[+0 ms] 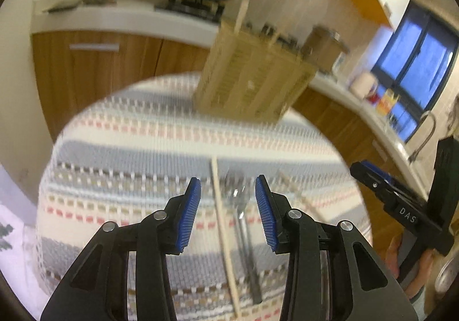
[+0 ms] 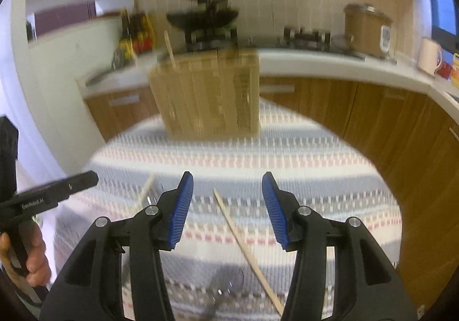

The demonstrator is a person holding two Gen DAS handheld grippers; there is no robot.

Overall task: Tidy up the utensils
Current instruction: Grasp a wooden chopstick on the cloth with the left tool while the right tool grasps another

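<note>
Wooden and thin, one chopstick (image 1: 222, 223) lies on the striped cloth (image 1: 114, 148) of the desk, and a metal spoon (image 1: 239, 206) lies just beside it on its right. Both run lengthwise away from the left claw (image 1: 228, 186), almost in line with the way it points, and both sit in the gap between its blue pads (image 1: 190, 214). This claw is open and holds nothing.

The right claw (image 2: 226, 186) is open too, and empty. Between its jaws lies a second chopstick (image 2: 246, 252), but this one runs slanted, from far-left to near-right. A blurred metal thing, maybe another spoon, is low in the right view; I cannot tell for sure.

The wooden holder (image 1: 252, 77) stands at the far side of the desk, well apart from both claws, with one stick (image 1: 241, 16) already standing in it.

I judge the left claw is the better placed, since its two utensils lie directly ahead and below. Because they lie along its pointing line, the jaws would close across their width, which suits a pick. The risk is to catch chopstick and spoon together.
</note>
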